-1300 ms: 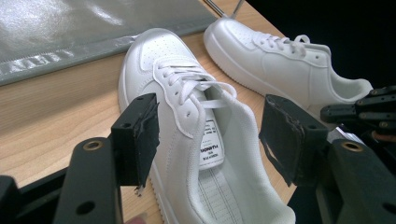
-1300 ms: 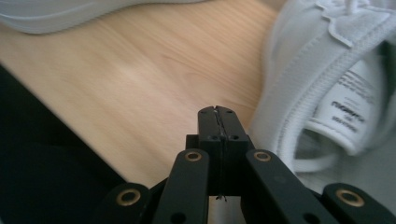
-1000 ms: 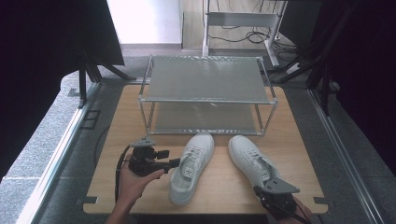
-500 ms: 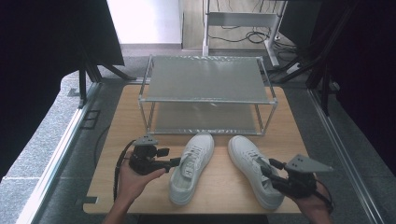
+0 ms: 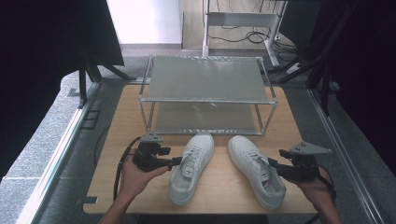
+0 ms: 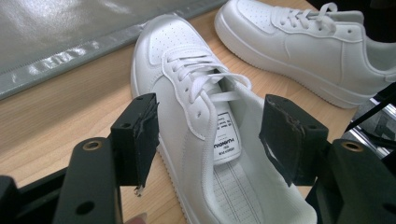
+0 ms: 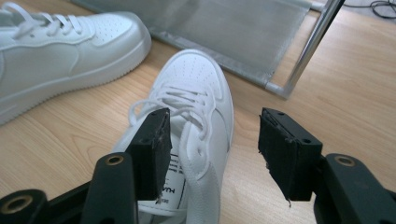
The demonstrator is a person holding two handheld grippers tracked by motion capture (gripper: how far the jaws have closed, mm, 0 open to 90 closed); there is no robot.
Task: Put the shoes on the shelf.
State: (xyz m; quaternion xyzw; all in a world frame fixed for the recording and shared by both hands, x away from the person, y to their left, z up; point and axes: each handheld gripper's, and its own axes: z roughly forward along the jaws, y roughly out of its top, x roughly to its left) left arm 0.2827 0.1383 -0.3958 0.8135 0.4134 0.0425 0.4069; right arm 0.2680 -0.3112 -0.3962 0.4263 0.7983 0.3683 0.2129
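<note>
On the wooden bench [image 5: 224, 186], my two hand-held grippers, left [image 5: 176, 161] and right [image 5: 272, 164], jaws apart and empty, the right's just opened, flank two white leather sneakers [image 5: 192, 167].

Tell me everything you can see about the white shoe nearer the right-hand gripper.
The right shoe is a white low-top sneaker, smooth and leather-like, with a perforated toe, white laces and a thick sole. It lies upright on the wooden table, toe towards the metal rack, beside its twin without touching it. The right gripper is at its collar, jaws having just opened, one inside the opening by the tongue label, one outside.
</note>
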